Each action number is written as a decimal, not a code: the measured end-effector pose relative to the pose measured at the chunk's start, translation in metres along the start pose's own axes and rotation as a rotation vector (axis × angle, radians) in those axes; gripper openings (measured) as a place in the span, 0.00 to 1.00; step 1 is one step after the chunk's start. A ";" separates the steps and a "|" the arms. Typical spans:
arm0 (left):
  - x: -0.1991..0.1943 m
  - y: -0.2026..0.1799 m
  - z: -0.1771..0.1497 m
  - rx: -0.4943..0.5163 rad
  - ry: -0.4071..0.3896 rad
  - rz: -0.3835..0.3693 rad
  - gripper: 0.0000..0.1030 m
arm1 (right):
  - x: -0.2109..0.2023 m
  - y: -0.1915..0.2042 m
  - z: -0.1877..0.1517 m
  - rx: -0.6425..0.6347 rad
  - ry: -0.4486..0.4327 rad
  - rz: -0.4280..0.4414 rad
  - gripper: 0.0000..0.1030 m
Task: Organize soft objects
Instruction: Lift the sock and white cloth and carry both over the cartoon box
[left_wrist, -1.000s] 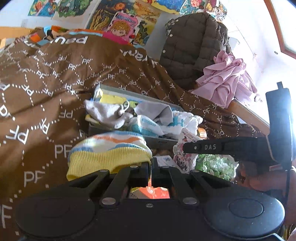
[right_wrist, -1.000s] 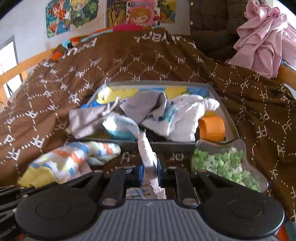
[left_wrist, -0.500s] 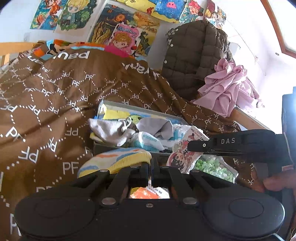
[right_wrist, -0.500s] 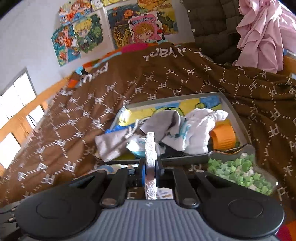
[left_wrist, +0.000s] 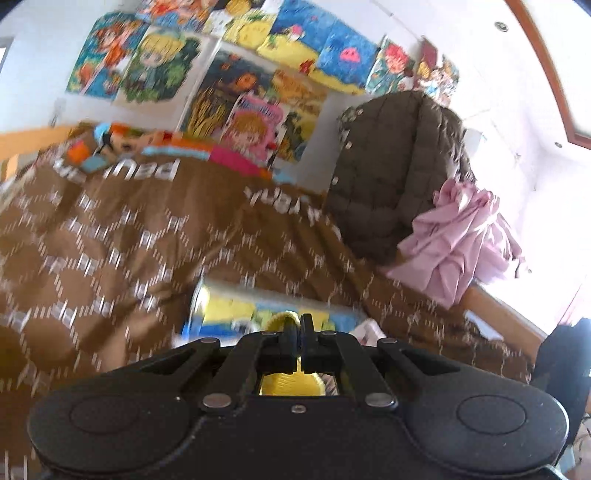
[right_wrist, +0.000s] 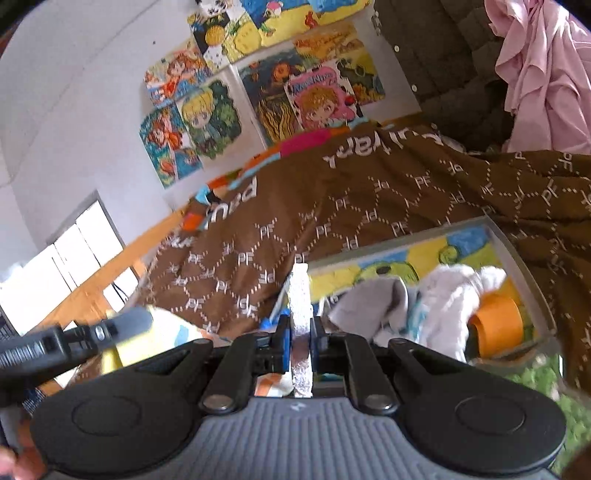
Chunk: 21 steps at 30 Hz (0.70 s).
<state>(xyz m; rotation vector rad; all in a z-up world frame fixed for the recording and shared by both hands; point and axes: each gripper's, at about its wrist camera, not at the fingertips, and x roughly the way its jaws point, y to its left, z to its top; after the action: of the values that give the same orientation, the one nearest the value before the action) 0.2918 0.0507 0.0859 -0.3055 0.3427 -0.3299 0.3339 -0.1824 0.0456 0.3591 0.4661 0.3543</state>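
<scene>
Right wrist view: the right gripper (right_wrist: 300, 341) is being held closed on a thin silvery packet (right_wrist: 299, 295), pinched edge-on so that its long axis is running straight ahead, away from the camera and up between the fingers. Ahead and to the right, a grey-walled tray (right_wrist: 517, 258) is lying on a brown patterned bedspread (right_wrist: 369, 206), with white and grey soft cloths (right_wrist: 443, 295) heaped inside beside an orange roll (right_wrist: 498, 325). The tray's near rim is sitting just beyond the fingertips, so this gripper appears to be the nearer one. At the left edge, the left gripper (right_wrist: 125, 325) is being seen reaching in from the side, with pale yellow fabric blurred behind it. In the left wrist view, heavily blurred, the left gripper (left_wrist: 297, 332) is closed on a yellow knitted piece (left_wrist: 284, 319), and the same tray (left_wrist: 229, 306) is lying just ahead and slightly left. By judgement, both held items are being carried toward the tray, and the packet would need lowering forward and rightward.
</scene>
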 end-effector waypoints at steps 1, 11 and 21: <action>0.006 -0.004 0.007 0.015 -0.010 -0.002 0.00 | 0.004 -0.002 0.003 0.005 -0.007 0.005 0.11; 0.074 -0.032 0.045 0.082 -0.088 -0.023 0.00 | 0.054 -0.045 0.020 0.093 -0.013 -0.020 0.11; 0.130 -0.017 0.014 0.048 -0.005 0.033 0.00 | 0.074 -0.080 0.012 0.182 -0.002 -0.090 0.11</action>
<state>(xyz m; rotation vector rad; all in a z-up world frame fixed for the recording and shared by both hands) 0.4084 -0.0085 0.0682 -0.2538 0.3337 -0.3043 0.4218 -0.2253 -0.0046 0.5132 0.5124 0.2243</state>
